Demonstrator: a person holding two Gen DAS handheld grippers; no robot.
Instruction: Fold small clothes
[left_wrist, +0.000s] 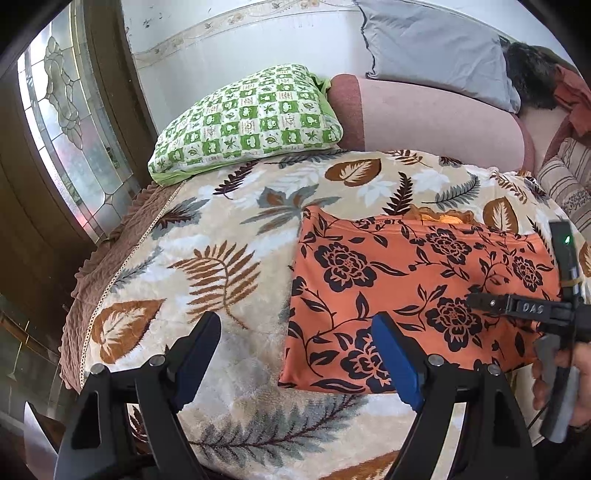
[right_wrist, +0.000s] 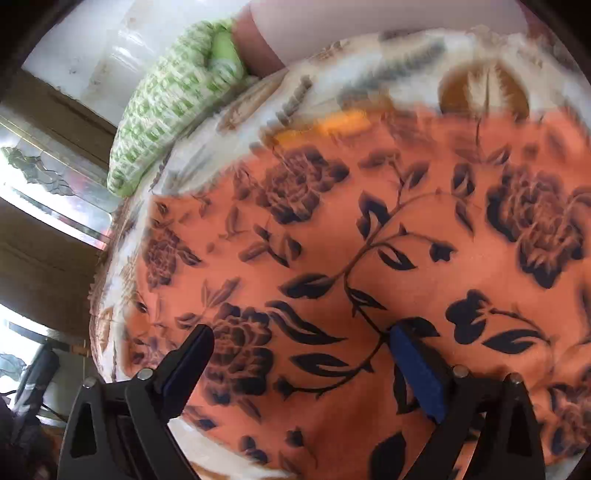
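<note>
An orange garment with black flowers (left_wrist: 406, 280) lies flat, folded into a rough rectangle, on a leaf-print blanket (left_wrist: 221, 236). My left gripper (left_wrist: 299, 332) is open and empty, hovering over the garment's left edge. My right gripper (right_wrist: 299, 343) is open and empty, close above the garment (right_wrist: 369, 229), which fills its blurred view. The right gripper's body (left_wrist: 524, 308) shows at the right edge of the left wrist view, over the garment's right part. A bit of orange frill (left_wrist: 443, 216) pokes out at the garment's far edge.
A green checked pillow (left_wrist: 247, 118) lies at the bed's far left, with a pink bolster (left_wrist: 436, 118) and a grey pillow (left_wrist: 439, 48) behind. A striped cushion (left_wrist: 565, 181) is at far right. A stained-glass window (left_wrist: 62, 122) and the bed's left edge (left_wrist: 96, 280) are on the left.
</note>
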